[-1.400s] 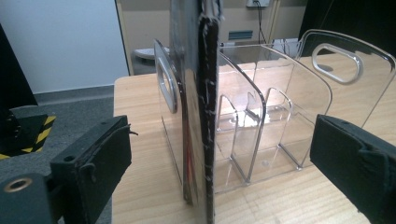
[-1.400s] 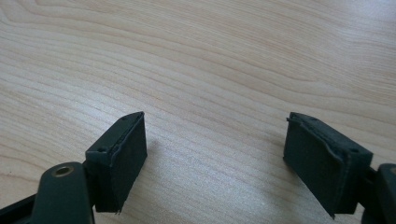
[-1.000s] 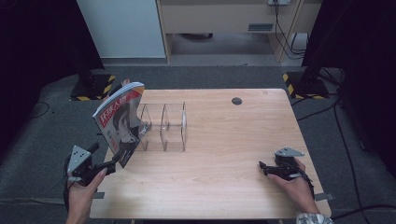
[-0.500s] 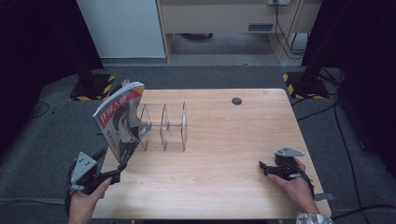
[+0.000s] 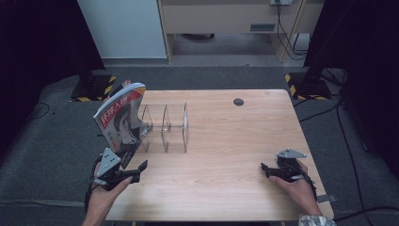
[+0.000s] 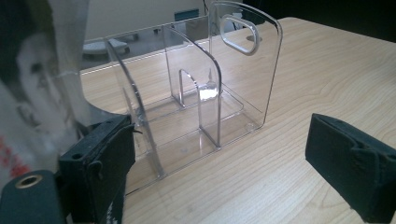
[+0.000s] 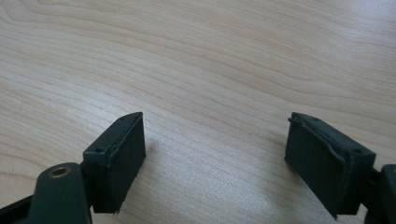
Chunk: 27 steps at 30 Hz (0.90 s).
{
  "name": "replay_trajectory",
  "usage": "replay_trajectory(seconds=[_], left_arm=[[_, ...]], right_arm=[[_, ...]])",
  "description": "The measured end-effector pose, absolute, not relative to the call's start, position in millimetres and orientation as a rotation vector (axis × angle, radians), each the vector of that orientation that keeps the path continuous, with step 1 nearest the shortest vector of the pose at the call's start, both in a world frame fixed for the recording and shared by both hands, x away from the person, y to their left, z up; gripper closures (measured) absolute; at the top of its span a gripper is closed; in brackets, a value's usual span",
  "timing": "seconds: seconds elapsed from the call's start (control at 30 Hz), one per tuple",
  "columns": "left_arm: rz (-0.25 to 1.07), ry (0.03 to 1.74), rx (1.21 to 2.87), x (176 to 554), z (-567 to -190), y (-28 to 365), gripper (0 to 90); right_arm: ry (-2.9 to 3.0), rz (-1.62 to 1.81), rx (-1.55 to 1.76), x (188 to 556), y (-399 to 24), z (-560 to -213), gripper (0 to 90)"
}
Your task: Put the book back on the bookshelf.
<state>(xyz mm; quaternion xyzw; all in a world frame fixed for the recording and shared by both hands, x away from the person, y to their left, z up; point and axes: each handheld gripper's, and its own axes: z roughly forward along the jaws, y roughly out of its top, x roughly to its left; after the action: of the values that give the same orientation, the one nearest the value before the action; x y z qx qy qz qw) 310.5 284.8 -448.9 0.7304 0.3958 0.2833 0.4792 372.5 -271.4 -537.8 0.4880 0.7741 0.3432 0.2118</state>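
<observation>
A glossy magazine with a red-titled cover showing a printed portrait (image 5: 121, 120) stands tilted in the leftmost slot of a clear acrylic file rack with three upright dividers (image 5: 164, 127), which sits on the left part of the pale wooden table (image 5: 226, 141); the magazine's top leans out to the left past the table's edge. The left gripper (image 5: 136, 170), held in a hand at the near left corner, lies just in front of the rack's near end with its jaws released and spread wide, holding nothing; in the left gripper view the left gripper (image 6: 224, 154) has one black jaw just beside the rack's front wall and the magazine's lower edge, the other over bare wood. The right gripper (image 5: 264, 169) rests near the right front edge, well apart from the rack, its jaws also spread wide over bare tabletop
</observation>
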Motion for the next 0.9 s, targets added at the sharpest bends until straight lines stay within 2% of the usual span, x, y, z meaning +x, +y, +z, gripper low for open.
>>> replay_trajectory(seconds=[0.9], left_arm=[[0.565,0.916,1.859,342,-460,229,6.5]], right_arm=[[2.152,0.953,1.354,373,-271,-538,19.6]])
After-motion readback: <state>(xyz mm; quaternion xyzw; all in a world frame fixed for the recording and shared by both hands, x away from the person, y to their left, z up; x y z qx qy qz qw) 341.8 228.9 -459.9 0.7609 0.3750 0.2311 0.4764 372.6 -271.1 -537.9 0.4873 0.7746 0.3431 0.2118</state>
